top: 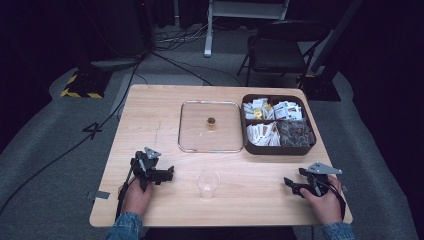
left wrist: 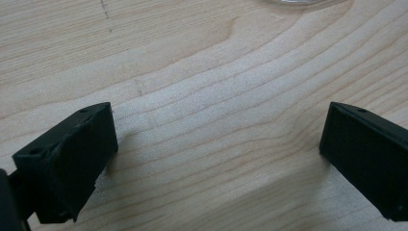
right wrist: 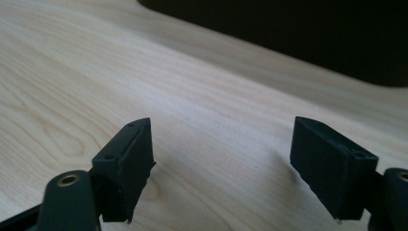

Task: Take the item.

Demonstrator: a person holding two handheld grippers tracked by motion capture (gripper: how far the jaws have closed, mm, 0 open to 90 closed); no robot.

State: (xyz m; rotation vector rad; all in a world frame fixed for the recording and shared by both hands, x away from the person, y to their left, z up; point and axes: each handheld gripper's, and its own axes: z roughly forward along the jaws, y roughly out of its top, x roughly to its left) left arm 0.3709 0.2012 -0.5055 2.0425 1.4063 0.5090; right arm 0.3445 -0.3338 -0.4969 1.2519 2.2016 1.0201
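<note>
Nothing started yet by the look of it: both grippers are parked on the near edge of the table (top: 150, 105), well apart from everything they would work on. Left gripper (top: 167, 174) sits near-left, jaws spread wide, bare wood between them in the left gripper view; right gripper (top: 292, 186) sits near-right, jaws likewise wide with nothing in them, just tabletop in the right gripper view. Between the 2, near centre, stands 1 clear plastic cup (top: 207, 183), upright and, as far as I can tell, empty. It's closer to the left gripper, touched by neither. Far of the cup lies a square glass lid (top: 190, 127) flat on the wood with its small brass knob (top: 211, 121) up, so the box is already uncovered. Just right of the lid, touching or nearly so, is the dark tray (top: 278, 149) with 4 compartments: white sachets in the far-left and far-right, white-and-brown packets in the near-left, darker packets in the near-right; labels too small to read. My read: picking a packet and getting it to the cup is all still to do.
</note>
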